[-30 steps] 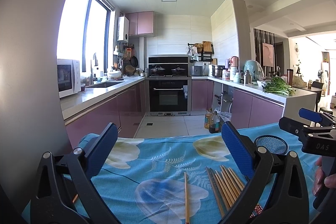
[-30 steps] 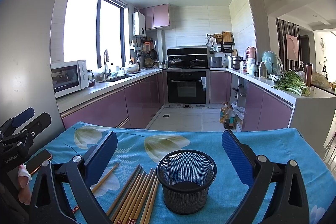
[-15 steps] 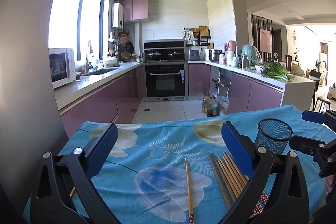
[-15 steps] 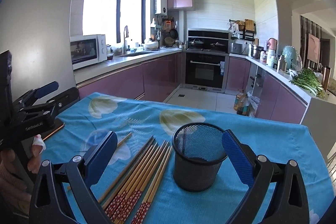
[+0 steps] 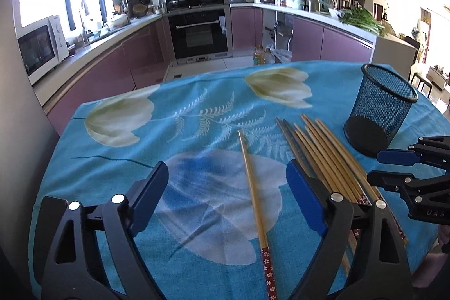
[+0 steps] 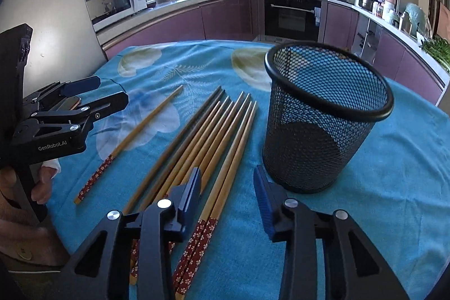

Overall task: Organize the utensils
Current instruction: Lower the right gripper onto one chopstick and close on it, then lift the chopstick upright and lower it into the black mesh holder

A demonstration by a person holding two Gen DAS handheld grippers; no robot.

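Several wooden chopsticks with red patterned ends [image 6: 202, 137] lie side by side on the blue floral cloth [image 5: 112, 159]; the same bundle [image 5: 323, 156] shows in the left wrist view. One chopstick [image 5: 253, 187] lies apart to their left, also in the right wrist view [image 6: 140, 131]. A black mesh cup [image 6: 323, 125] stands upright right of the bundle, empty [image 5: 379, 114]. My left gripper [image 5: 226, 182] hangs over the lone chopstick, jaws closing, pads clear of it. My right gripper [image 6: 227, 184] is closing over the bundle's two rightmost chopsticks without pressing them.
A hand [image 6: 42, 182] holds the left gripper [image 6: 109, 92] at the cloth's left edge; the right gripper [image 5: 379, 166] sits near the cup's base. The table's far edge drops to the kitchen floor, with purple cabinets [image 5: 135, 58] beyond.
Both grippers tipped down and sank toward the cloth. The right jaws narrowed a lot, the left jaws a little. Chopsticks and cup now fill more of each view.
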